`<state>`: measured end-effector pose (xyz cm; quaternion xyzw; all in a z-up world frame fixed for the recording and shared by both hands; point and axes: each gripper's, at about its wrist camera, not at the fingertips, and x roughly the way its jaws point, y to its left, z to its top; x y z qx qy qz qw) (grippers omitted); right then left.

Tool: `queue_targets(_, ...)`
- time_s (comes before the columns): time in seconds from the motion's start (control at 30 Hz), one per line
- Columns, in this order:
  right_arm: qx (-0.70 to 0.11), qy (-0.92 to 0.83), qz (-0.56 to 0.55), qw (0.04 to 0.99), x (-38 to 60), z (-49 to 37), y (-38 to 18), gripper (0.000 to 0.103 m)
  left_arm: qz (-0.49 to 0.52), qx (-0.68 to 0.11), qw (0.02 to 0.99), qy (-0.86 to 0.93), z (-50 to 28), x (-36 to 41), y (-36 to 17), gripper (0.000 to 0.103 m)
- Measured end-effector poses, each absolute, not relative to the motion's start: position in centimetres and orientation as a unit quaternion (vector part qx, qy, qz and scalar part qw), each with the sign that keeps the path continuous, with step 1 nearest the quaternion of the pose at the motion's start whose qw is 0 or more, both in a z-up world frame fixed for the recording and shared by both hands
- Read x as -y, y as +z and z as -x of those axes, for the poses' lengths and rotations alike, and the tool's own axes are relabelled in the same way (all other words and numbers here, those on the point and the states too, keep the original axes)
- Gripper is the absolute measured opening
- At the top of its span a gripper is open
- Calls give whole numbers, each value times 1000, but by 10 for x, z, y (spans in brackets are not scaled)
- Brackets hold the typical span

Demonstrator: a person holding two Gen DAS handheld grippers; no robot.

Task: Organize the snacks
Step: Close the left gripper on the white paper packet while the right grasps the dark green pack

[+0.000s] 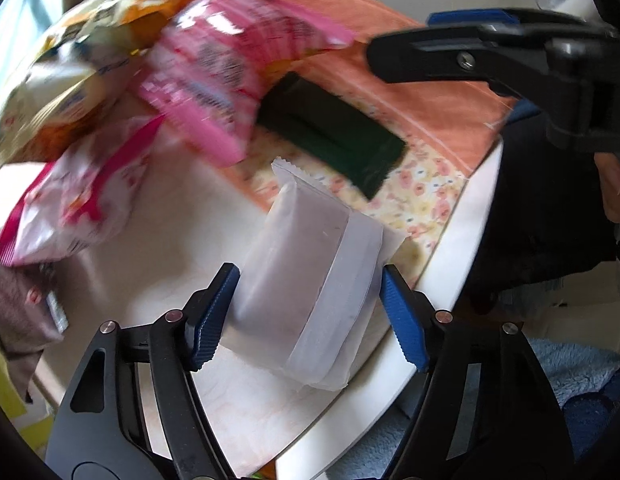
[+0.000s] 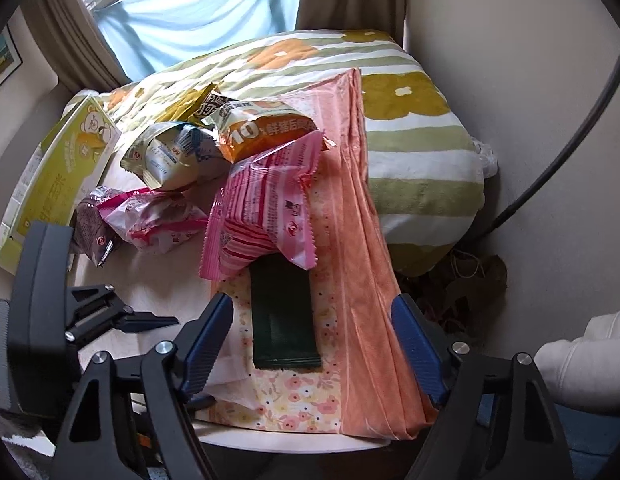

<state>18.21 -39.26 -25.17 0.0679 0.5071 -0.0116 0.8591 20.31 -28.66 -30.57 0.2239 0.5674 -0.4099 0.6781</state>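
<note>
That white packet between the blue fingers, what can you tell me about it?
The white packet is a frosted, pillow-shaped plastic wrapper with crimped zigzag ends and a whiter band across it; something dark shows faintly through. It lies on the pale table, its far end by the floral cloth. The left gripper straddles it, with both pads at its sides.

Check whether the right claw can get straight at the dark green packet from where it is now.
Probably yes. The right claw is open with the dark green packet lying flat between its fingers. Only the pink packet overlaps the packet's far end; the near end is uncovered.
</note>
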Motion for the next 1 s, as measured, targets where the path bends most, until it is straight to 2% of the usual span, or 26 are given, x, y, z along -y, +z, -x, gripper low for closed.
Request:
queue_targets(0.43,-489,-4,19,872,355,-183,-251,68,-185,-590,699,-358,-236,230,-304,68)
queue_targets(0.6,-510,12,14,860,350,-190,-269,68,-174,-593,704,-350,-241,220,-306,68)
queue_targets(0.83,-532,15,18,846,351,-202,-301,59,-172,-593,707,-345,-246,208,-305,68)
queue_targets(1.0,-535,9,31,845,349,-207,-310,55,-176,-593,707,-343,-222,221,-308,69)
